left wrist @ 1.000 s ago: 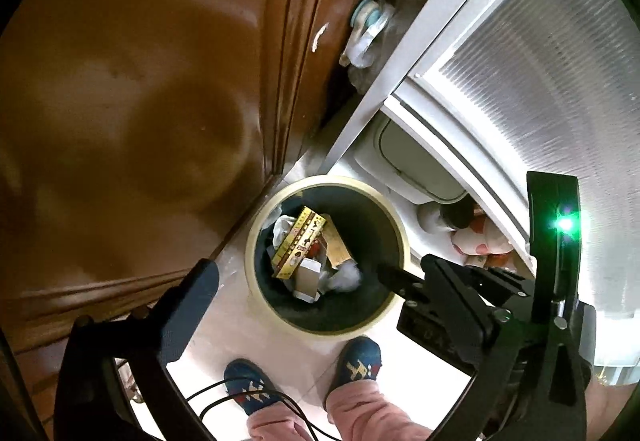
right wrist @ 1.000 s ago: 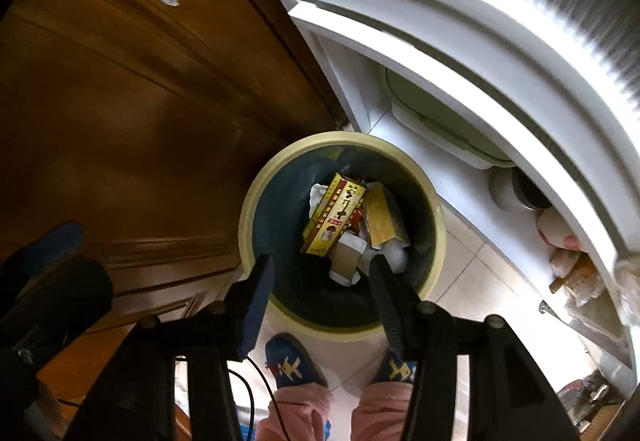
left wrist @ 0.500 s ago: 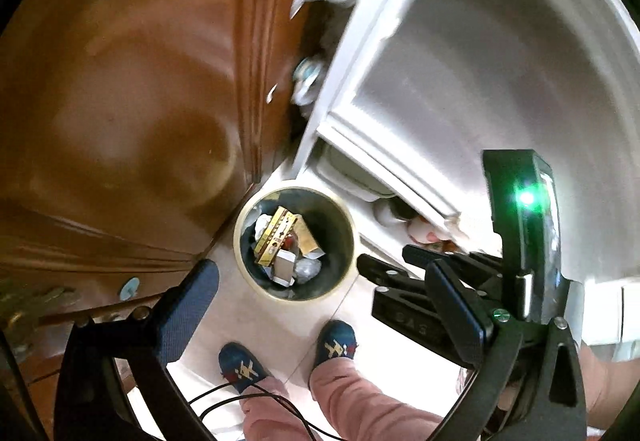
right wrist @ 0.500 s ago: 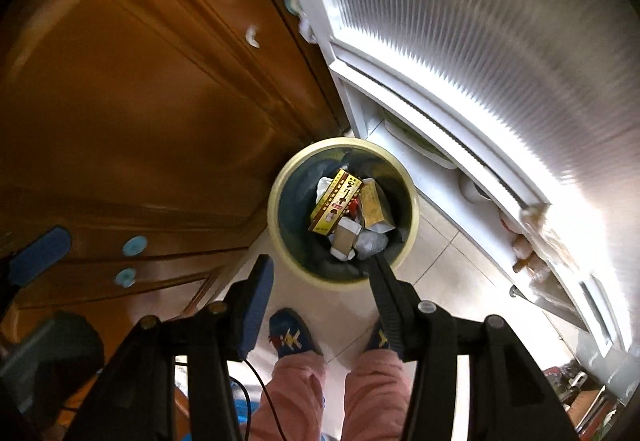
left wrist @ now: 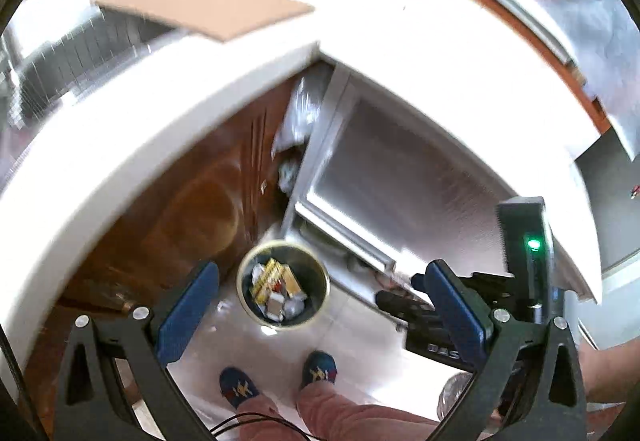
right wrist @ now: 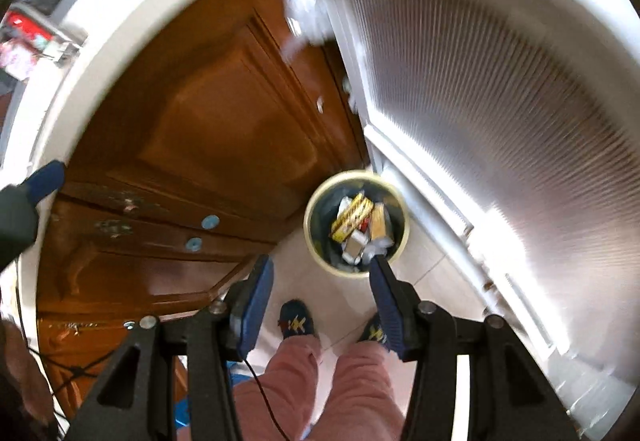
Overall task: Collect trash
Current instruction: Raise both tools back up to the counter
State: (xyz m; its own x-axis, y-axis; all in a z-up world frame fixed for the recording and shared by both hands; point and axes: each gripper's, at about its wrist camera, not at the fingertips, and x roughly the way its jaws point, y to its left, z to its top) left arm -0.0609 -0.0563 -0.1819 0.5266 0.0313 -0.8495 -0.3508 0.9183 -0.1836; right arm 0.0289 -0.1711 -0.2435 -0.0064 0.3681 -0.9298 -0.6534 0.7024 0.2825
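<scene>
A round bin [left wrist: 240, 285] with a cream rim stands on the tiled floor far below both grippers. In it lie a yellow box [left wrist: 270, 277], small cartons and crumpled paper. My left gripper [left wrist: 320, 269] hangs high above it, open and empty, its blue pads wide apart. In the right wrist view the bin [right wrist: 308, 221] sits just beyond the right fingertip, with the yellow box [right wrist: 352, 217] inside. My right gripper [right wrist: 320, 263] is open too, with nothing between its pads. It also shows in the left wrist view as the black right gripper [left wrist: 398, 289].
A white countertop edge [left wrist: 120, 145] curves overhead with a brown cardboard sheet [left wrist: 200, 9] on it. A wooden cabinet door [right wrist: 200, 121] and a white ribbed door [right wrist: 480, 101] flank the bin. A person's blue slippers [right wrist: 296, 321] and pink trousers stand before it. A cable hangs down.
Both grippers have risen well above the bin, which now looks much smaller. The countertop edge and top have come into view. Both pairs of jaws stand as before.
</scene>
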